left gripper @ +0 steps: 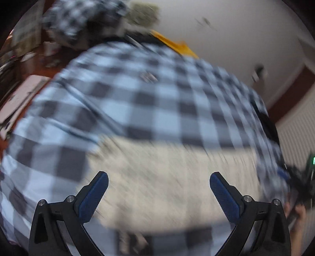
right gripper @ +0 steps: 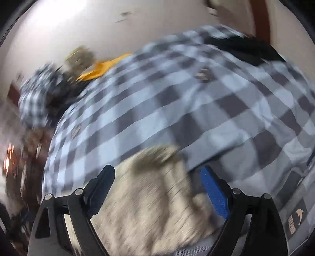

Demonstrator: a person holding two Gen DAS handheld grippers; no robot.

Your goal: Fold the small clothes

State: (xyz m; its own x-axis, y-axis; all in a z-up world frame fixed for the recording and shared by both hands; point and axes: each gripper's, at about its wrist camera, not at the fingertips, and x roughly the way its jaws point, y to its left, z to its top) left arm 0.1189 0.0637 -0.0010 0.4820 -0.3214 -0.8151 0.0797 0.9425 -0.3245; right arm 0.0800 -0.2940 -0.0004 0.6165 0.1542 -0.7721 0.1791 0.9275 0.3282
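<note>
- The beige garment [left gripper: 167,177] lies on a bed under a blue-and-grey checked cover [left gripper: 137,94], directly below both tools; the frames are heavily smeared, so its weave and edges are hard to read.
- In the left wrist view the garment spreads as a broad pale band running side to side across the frame, its far edge meeting the checked cover; which end is which cannot be told.
- In the right wrist view the same garment [right gripper: 153,197] looks rumpled, with a raised, darker fold at its far end and its length running away from the camera toward that fold.
- The left tool [left gripper: 159,189] stands wide open, blue pads spread far apart, nothing between them (only the garment beneath); whether the tips touch the cloth cannot be told.
- The right tool [right gripper: 157,183] is also wide open and grips nothing; the garment fills the gap below its fingers.
- At the far edge of the bed lie a heap of checked cloth [left gripper: 78,17], an olive-grey bundle [left gripper: 143,11] and an orange piece [left gripper: 175,45], well apart from the beige garment.
- A black item [right gripper: 242,49] rests on the cover at the far right in the right wrist view.
- A hand [left gripper: 297,214] shows at the right edge of the left wrist view.
</note>
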